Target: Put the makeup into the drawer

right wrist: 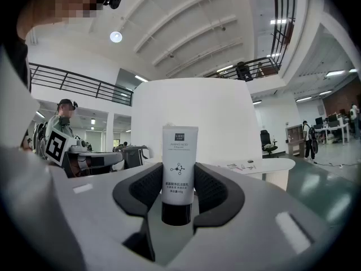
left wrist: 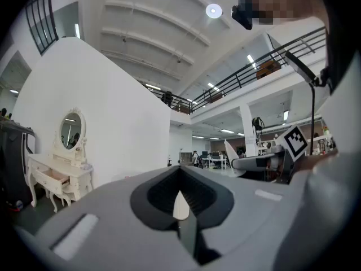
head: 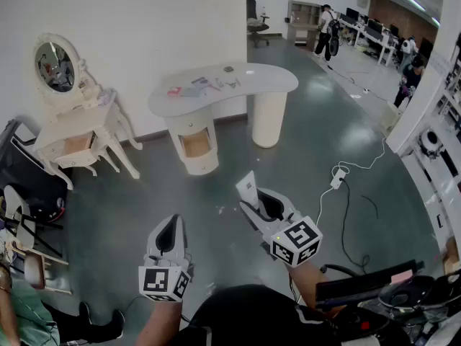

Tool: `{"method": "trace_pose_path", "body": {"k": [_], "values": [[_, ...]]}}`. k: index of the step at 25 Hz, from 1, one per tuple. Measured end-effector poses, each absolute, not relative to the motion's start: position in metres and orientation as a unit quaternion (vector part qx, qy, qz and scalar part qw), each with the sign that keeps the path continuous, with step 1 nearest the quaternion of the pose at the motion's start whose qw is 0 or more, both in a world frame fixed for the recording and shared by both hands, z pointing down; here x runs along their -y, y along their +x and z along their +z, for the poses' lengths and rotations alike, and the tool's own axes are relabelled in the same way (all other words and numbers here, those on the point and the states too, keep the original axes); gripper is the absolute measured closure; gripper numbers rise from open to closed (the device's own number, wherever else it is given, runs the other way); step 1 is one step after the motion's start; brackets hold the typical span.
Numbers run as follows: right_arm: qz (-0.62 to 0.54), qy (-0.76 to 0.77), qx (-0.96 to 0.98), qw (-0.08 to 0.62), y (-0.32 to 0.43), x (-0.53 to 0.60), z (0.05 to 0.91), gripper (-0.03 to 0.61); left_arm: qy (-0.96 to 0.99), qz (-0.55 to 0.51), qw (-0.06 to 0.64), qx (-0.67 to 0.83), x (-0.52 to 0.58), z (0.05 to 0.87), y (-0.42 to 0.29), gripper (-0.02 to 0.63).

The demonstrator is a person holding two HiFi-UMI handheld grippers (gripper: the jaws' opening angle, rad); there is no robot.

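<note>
A white makeup tube (head: 247,186) with a black cap stands upright between the pads of my right gripper (head: 253,202), which is shut on it. In the right gripper view the tube (right wrist: 180,162) fills the middle of the jaws of the right gripper (right wrist: 179,193), cap end towards the camera. My left gripper (head: 170,231) hangs beside it at the lower left, shut and holding nothing; its jaws meet in the left gripper view (left wrist: 180,205). A white dressing table (head: 72,137) with an oval mirror stands far left against the wall, one drawer (head: 78,144) pulled out.
A curved white desk (head: 274,78) with small items (head: 194,87) on top stands ahead, its round pedestal showing an open compartment (head: 194,143). A power strip and cables (head: 338,176) lie on the floor at right. A chair (head: 21,215) is at the left, and people (head: 328,29) stand far back right.
</note>
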State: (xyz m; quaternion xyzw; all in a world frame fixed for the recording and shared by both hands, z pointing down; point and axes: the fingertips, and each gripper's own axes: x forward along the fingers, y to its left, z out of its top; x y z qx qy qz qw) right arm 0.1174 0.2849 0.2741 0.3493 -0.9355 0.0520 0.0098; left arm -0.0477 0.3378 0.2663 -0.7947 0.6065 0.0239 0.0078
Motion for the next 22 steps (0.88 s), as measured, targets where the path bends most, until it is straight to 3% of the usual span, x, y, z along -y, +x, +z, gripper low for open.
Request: {"method": "trace_pose_path", "body": {"k": [22], "values": [[0.07,0.367,0.927,-0.023,0.136,-0.284,0.262,0.4,-0.8,0.029,-0.005,-0.599,-0.338,0.261,-0.036,0.614]]}}
